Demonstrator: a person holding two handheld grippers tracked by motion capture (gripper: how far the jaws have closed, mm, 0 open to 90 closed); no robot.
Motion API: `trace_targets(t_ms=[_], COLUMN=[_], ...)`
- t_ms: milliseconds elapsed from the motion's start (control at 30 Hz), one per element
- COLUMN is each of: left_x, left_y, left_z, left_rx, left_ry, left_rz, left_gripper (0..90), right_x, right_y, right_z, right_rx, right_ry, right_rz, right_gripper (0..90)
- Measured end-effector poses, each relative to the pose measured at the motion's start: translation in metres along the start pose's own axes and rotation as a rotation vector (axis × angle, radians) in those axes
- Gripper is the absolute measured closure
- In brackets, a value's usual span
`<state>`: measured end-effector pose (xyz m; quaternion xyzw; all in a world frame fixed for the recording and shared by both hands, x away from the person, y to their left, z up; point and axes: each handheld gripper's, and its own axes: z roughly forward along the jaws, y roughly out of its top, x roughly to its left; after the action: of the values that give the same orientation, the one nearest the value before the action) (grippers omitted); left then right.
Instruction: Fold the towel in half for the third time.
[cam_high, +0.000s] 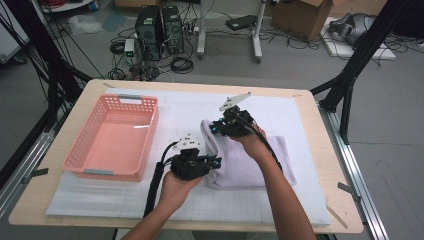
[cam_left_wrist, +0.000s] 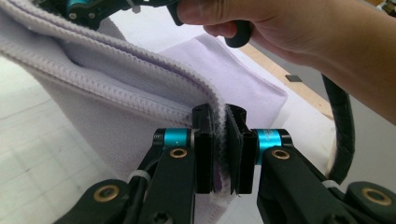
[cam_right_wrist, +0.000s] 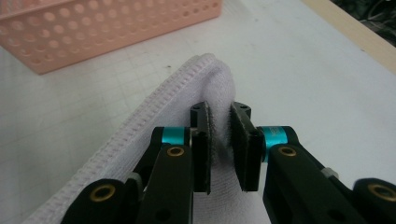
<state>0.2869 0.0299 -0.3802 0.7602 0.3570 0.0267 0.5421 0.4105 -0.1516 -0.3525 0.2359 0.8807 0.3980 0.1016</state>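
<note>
pale lilac towel (cam_high: 250, 162) lies on the white mat right of the pink basket (cam_high: 114, 137), open mat beyond it toward the far table edge. left gripper (cam_left_wrist: 219, 154) clamped on the towel's ribbed hem — right gripper (cam_right_wrist: 219, 149) pinching the same hem further from the basket. the left gripper view catches the other hand (cam_left_wrist: 289, 28); the high view shows the lifted edge.
</note>
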Motion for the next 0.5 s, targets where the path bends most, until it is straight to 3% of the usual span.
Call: trace_targets(t_ms=[500], left_x=[-0.018], left_y=[0.005], left_z=[0.062], left_rx=[0.043], left_ry=[-0.023], left_rz=[0.018], left_gripper=[82.1], right_x=[-0.029], right_y=[-0.047], right_z=[-0.033], right_rx=[-0.012], right_ry=[-0.091], right_rz=[0.074], right_gripper=[79.8])
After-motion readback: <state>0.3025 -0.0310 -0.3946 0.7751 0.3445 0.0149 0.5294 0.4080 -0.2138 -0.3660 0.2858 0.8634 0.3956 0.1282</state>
